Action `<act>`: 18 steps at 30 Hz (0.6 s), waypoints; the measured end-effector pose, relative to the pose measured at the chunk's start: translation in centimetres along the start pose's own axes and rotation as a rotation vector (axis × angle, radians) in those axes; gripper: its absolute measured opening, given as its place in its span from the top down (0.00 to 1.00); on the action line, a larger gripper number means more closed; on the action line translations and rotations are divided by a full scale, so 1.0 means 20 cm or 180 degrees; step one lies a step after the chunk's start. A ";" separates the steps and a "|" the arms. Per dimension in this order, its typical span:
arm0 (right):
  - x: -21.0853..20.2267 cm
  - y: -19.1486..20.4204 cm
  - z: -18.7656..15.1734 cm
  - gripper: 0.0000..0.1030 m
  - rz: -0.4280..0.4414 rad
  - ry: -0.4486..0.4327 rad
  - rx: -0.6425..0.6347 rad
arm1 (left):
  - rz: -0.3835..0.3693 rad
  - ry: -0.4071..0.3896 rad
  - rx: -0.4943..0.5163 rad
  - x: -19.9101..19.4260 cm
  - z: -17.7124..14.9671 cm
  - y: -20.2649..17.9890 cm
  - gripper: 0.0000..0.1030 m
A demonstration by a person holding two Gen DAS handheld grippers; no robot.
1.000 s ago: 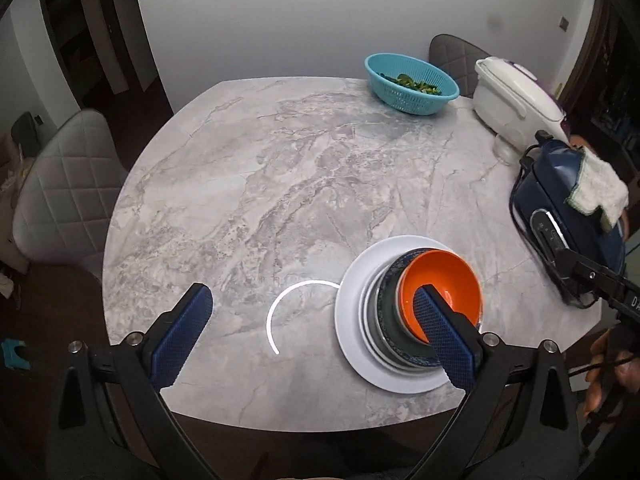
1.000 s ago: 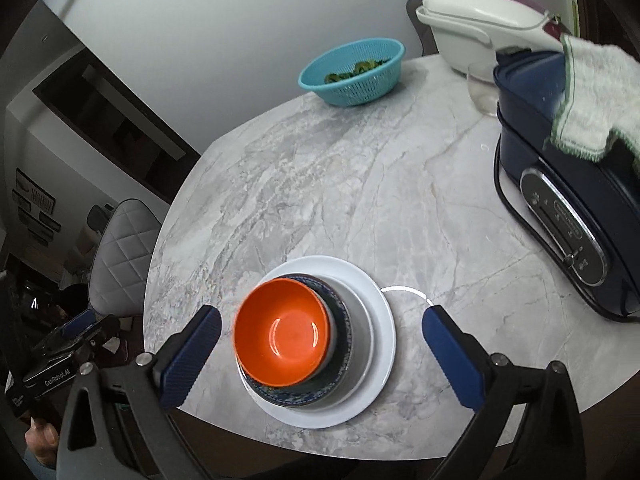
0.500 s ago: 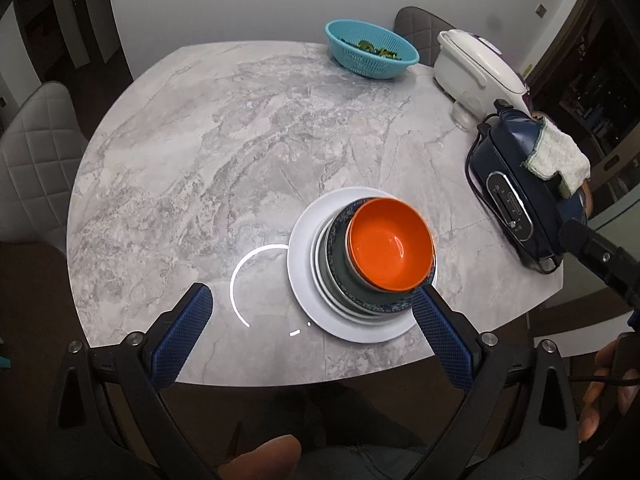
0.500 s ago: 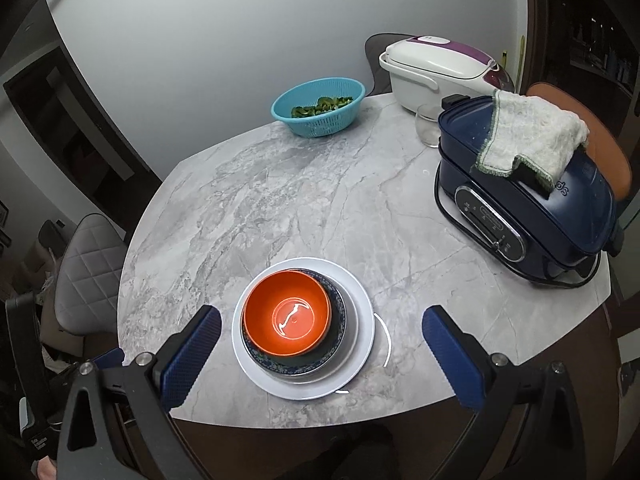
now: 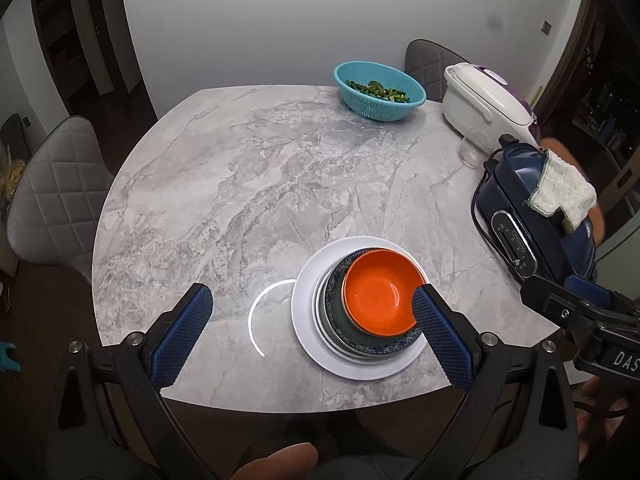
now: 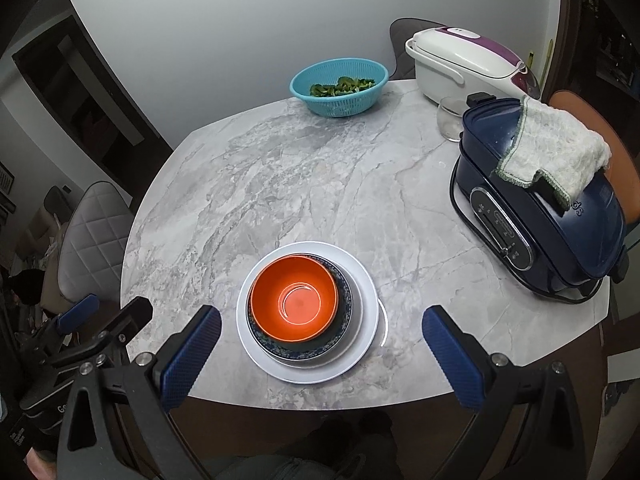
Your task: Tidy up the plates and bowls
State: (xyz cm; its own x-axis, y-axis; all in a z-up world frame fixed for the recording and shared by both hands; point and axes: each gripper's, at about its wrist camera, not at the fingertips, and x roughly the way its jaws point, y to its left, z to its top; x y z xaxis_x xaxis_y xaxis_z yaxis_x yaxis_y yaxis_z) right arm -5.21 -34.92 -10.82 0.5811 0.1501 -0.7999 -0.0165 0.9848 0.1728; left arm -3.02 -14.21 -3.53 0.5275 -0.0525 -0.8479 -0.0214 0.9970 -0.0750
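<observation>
Hovering with fingers spread wide and empty, both grippers, left gripper (image 5: 312, 336) and right gripper (image 6: 322, 354), frame the orange bowl (image 6: 295, 298) nested on the white plate (image 6: 366, 308) at lower centre of the desk (image 6: 320, 184); stacking looks complete, so withdrawal seems next.

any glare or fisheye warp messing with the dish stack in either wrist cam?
Left wrist: bright arc of ceiling-light glare on the marble table beside the white plate; table edge bows. Right wrist: ring reflection inside the orange bowl, another arc at the plate's right; corners vignetted black. Both sharp.

A grey marble desk (image 5: 248, 184) is backed by a plain white wall (image 5: 280, 20); a quilted grey chair (image 5: 56, 188) is set beside it.
</observation>
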 end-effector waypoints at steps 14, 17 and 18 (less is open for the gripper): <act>0.06 -0.02 0.08 0.00 -0.0151 0.0101 -0.0125 | 0.0057 0.0069 -0.0065 0.08 0.06 0.00 0.02; 0.06 -0.02 0.08 0.00 -0.0148 0.0111 -0.0126 | 0.0048 0.0075 -0.0063 0.10 0.06 0.01 0.01; 0.07 -0.01 0.09 0.00 -0.0146 0.0117 -0.0130 | 0.0045 0.0075 -0.0058 0.10 0.06 0.01 0.01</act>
State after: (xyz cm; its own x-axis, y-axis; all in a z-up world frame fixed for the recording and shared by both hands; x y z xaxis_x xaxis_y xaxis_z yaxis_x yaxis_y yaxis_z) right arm -3.02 -35.12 -10.91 0.5518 0.1072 -0.8271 -0.0242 0.9933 0.1127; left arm -0.93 -14.02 -4.54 0.5070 -0.0400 -0.8610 -0.0443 0.9964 -0.0724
